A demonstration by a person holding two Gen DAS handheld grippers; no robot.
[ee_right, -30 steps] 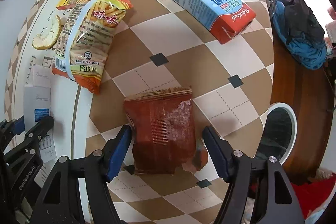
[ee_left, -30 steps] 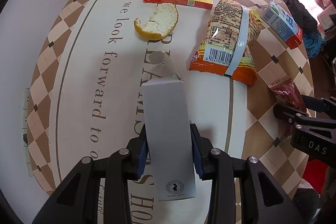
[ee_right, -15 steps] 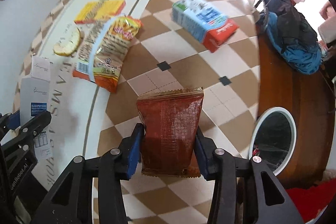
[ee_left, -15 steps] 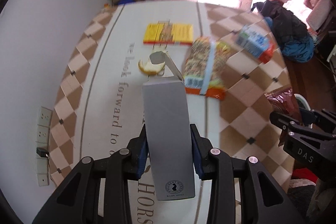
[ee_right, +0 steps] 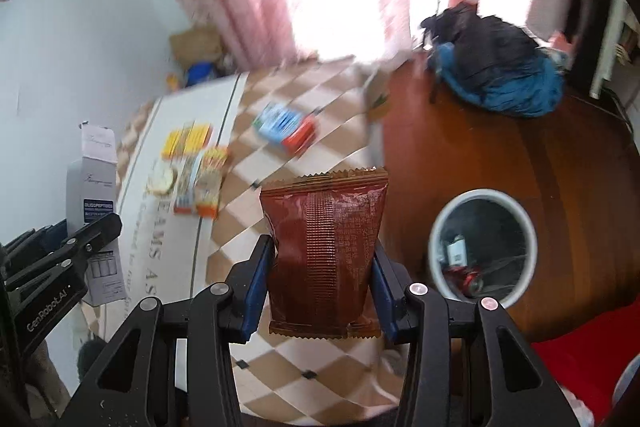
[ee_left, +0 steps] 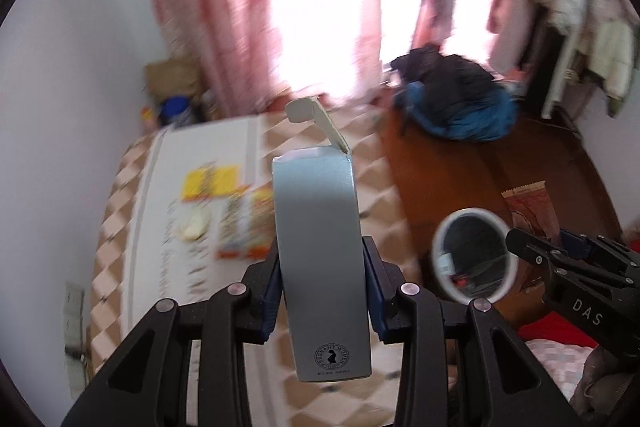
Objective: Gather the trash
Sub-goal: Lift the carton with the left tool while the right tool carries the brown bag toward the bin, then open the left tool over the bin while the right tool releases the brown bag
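Note:
My left gripper (ee_left: 322, 281) is shut on a grey carton (ee_left: 320, 251) with its top flap open, held upright high above the table. The carton also shows at the left of the right wrist view (ee_right: 93, 187). My right gripper (ee_right: 322, 297) is shut on a dark red snack wrapper (ee_right: 324, 247), also lifted; the wrapper shows in the left wrist view (ee_left: 530, 205). A white-rimmed trash bin (ee_right: 482, 245) with some trash inside stands on the floor to the right of the table; it also shows in the left wrist view (ee_left: 472, 259).
On the checked tablecloth (ee_right: 256, 235) lie a yellow box (ee_right: 186, 143), an orange peel (ee_right: 161, 181), an orange snack bag (ee_right: 200, 183) and a blue and red carton (ee_right: 286, 127). A blue and black pile of clothes (ee_right: 496, 71) lies on the wooden floor (ee_right: 560, 167).
Both grippers have lifted well above the table with the carton and the wrapper. The views tilted up, and the trash bin has come into view on the right.

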